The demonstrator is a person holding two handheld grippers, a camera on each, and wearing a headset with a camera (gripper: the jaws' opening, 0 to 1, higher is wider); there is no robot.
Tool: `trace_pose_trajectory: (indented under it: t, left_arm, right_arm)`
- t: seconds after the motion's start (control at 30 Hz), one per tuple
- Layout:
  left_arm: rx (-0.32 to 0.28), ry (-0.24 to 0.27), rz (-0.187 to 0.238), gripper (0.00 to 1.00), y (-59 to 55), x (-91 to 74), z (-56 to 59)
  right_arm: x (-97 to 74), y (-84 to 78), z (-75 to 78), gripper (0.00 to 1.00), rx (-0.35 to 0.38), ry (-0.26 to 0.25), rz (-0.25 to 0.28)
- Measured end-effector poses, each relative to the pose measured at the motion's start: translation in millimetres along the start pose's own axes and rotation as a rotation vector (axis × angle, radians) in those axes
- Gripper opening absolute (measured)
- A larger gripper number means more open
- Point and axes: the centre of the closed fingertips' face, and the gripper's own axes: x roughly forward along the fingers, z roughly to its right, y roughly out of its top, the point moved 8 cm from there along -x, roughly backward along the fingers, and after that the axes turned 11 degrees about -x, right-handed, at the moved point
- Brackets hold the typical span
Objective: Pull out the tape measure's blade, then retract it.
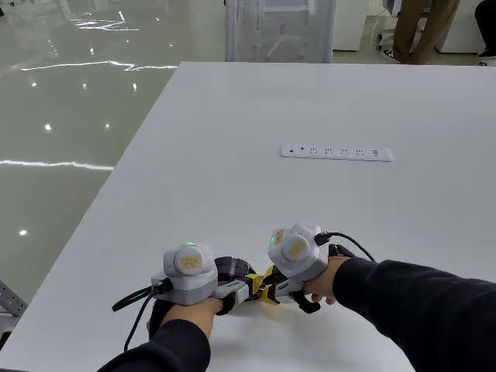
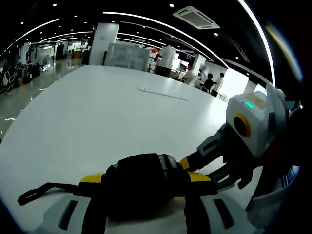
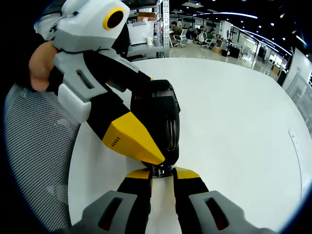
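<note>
the left tongs [image 2: 146, 179] are clamping the black-and-yellow plastic tape measure [image 3: 163, 114] steady so the right tongs [image 3: 163, 174], pinching closed on its metal blade tip [image 3: 157, 169], can pull.

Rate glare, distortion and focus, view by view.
Head view: sharp, with streaky glare on the glossy floor and an evenly lit table. Left gripper view: fisheye curves the table's edge; the close tape measure looks dark and soft. Right gripper view: same curving, tape measure crisp.
</note>
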Motion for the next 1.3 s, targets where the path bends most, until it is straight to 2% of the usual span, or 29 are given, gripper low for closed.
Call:
trace_pose_trajectory:
  t: [0.07,0.13,0.17,0.2,0.23,0.27,0.33,0.37,0.4,0.43,0.47,0.5,0.53,0.57,0.63,0.7,0.77,0.9,0.93,0.97,1.0,1.03,1.07,1.13,1.2,1.23,1.3]
  left_arm:
    - [0.013,0.004,0.004,0.63,3.3,-1.5,-2.0]
    - [0.006,-0.004,0.011,0.70,7.0,-3.3,-2.6]
    - [-0.029,-0.074,-0.027,0.71,5.6,-4.3,2.8]
    - [-0.042,-0.098,-0.058,0.72,4.3,-5.1,4.2]
    - [-0.024,-0.092,-0.066,0.79,5.0,-5.8,2.0]
    - [-0.006,-0.085,-0.054,0.86,6.6,-6.7,0.8]
    - [0.030,-0.079,-0.071,1.00,8.4,-9.9,-1.0]
    - [0.042,-0.099,-0.102,1.00,8.0,-11.9,-1.3]
    - [0.096,-0.178,-0.080,1.00,11.8,-11.7,3.7]
    - [0.126,-0.214,-0.082,1.00,11.3,-13.7,6.5]
    - [0.156,-0.226,-0.084,1.00,11.7,-15.0,7.1]
    - [0.199,-0.237,-0.113,1.00,10.8,-16.1,5.9]
    - [0.226,-0.246,-0.124,1.00,10.8,-16.6,5.0]
    - [0.252,-0.256,-0.112,1.00,11.6,-18.0,3.3]
    - [0.270,-0.250,-0.073,1.00,12.9,-22.0,-2.0]
    - [0.273,-0.234,-0.098,1.00,10.5,-23.1,-8.1]
    - [0.292,-0.242,-0.076,1.00,10.8,-26.5,-12.7]
    - [0.314,-0.245,-0.023,1.00,17.7,-33.8,-23.1]
    - [0.317,-0.257,0.003,1.00,20.7,-35.4,-24.0]
    - [0.321,-0.288,0.061,1.00,26.4,-39.0,-24.1]
    - [0.312,-0.315,0.081,1.00,28.4,-41.0,-23.7]
    - [0.306,-0.317,0.090,1.00,29.9,-42.2,-26.1]
    - [0.308,-0.304,0.067,1.00,29.5,-42.8,-31.3]
    - [0.318,-0.300,0.050,1.00,26.5,-44.5,-33.2]
    - [0.363,-0.296,0.027,1.00,22.7,-47.5,-37.3]
    - [0.362,-0.303,-0.002,1.00,19.4,-49.1,-38.1]
    - [0.352,-0.350,-0.002,1.00,17.2,-52.7,-37.7]
  right_arm:
    - [-0.9,-0.3,-1.4,0.17,0.016,-0.001,0.002]
    - [-2.4,-1.3,-2.1,0.23,0.020,0.001,0.000]
    - [-4.5,-3.0,-3.1,0.24,0.026,0.004,-0.009]
    - [-6.5,-4.3,-3.9,0.26,0.033,0.005,-0.014]
    - [-9.3,-6.4,-5.0,0.28,0.039,0.003,-0.018]
    - [-11.4,-8.0,-6.3,0.30,0.038,0.000,-0.016]
    - [-17.7,-12.5,-8.7,0.30,0.032,-0.011,-0.013]
    - [-20.9,-14.5,-8.9,0.30,0.029,-0.020,-0.015]
    - [-25.9,-17.2,-8.5,0.31,0.026,-0.036,-0.011]
    - [-29.8,-19.1,-7.7,0.31,0.028,-0.044,-0.006]
    - [-33.5,-20.7,-7.1,0.31,0.037,-0.053,-0.003]
    - [-39.5,-22.9,-6.3,0.32,0.053,-0.066,0.001]
    - [-43.4,-24.5,-5.6,0.33,0.056,-0.074,0.005]
    - [-49.5,-27.2,-4.6,0.34,0.060,-0.089,0.010]
    - [-60.7,-31.4,-4.3,0.36,0.064,-0.114,0.018]
    - [-70.2,-35.6,-5.1,0.37,0.067,-0.137,0.027]
    - [-83.3,-42.6,-6.5,0.40,0.083,-0.164,0.046]
    - [-108.0,-63.1,-16.2,0.51,0.105,-0.196,0.064]
    - [-111.6,-68.3,-17.8,0.52,0.109,-0.206,0.060]
    - [-118.1,-75.5,-19.8,0.53,0.119,-0.225,0.060]
    - [-122.5,-79.3,-22.2,0.54,0.129,-0.233,0.063]
    - [-126.8,-82.9,-24.9,0.55,0.135,-0.236,0.066]
    - [-132.9,-87.7,-29.2,0.56,0.147,-0.248,0.071]
    - [-140.3,-94.5,-34.5,0.57,0.151,-0.266,0.073]
    - [-150.4,-105.0,-43.0,0.59,0.168,-0.294,0.086]
    - [-153.6,-108.9,-45.8,0.60,0.180,-0.304,0.091]
    - [-161.8,-117.8,-52.1,0.62,0.217,-0.335,0.114]
